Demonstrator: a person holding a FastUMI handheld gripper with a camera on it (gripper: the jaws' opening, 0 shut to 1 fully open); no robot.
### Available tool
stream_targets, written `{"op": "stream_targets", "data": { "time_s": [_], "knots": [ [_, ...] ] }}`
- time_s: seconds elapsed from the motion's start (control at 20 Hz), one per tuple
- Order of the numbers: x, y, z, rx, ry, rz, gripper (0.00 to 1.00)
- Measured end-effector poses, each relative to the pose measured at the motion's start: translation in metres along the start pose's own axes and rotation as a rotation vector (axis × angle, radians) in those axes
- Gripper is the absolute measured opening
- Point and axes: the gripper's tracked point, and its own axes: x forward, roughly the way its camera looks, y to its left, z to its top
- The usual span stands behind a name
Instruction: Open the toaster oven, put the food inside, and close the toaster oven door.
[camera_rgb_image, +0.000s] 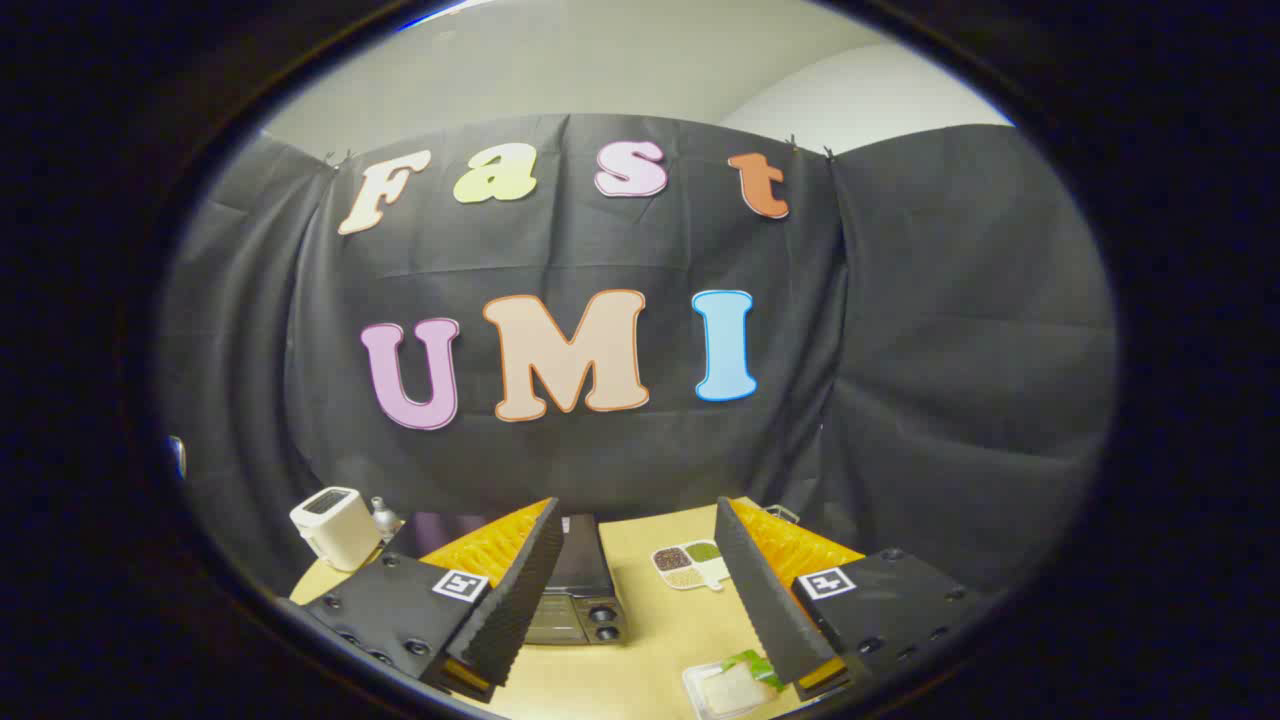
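I see a pale wood-toned surface (650, 640) low ahead of the gripper (637, 610), smooth and matt, with a rounded near-left edge. Behind it hangs the booth wall, a black cloth (930, 350) with soft vertical folds, clipped along its top. Above the cloth I see a plain off-white room wall (560, 70).

The jaws stand open, well apart, gripping nothing. I see each finger as a wedge with a ribbed inner face; bare surface shows in the gap between them.

The toaster oven (580, 590) sits on the surface just ahead of the left finger, which covers part of it. It is a dark, box-shaped unit with a glossy top; its front panel carries two round knobs (603, 622), stacked one above the other. I cannot tell from this angle how the door stands.

The food (735, 685) lies beside the right finger near its tip, on the near side of the surface: a pale flat block with a green leafy piece, in a clear shallow tray.

Beyond the gap between the fingers lies a white divided dish (690, 565), with compartments holding dark, green and tan granular fills.

A cream slot toaster (335, 527), rounded at its corners, stands at the far left of the surface. A small metallic object (384, 516) stands just beside it.
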Motion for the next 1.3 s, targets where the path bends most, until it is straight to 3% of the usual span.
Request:
{"op": "stream_targets", "data": {
  "time_s": [0.8,1.3],
  "knots": [
    [0.008,-0.014,0.01,-0.039,-0.02,-0.029,0.96],
    [0.035,0.007,-0.006,-0.008,0.005,0.038,0.96]
  ]
}}
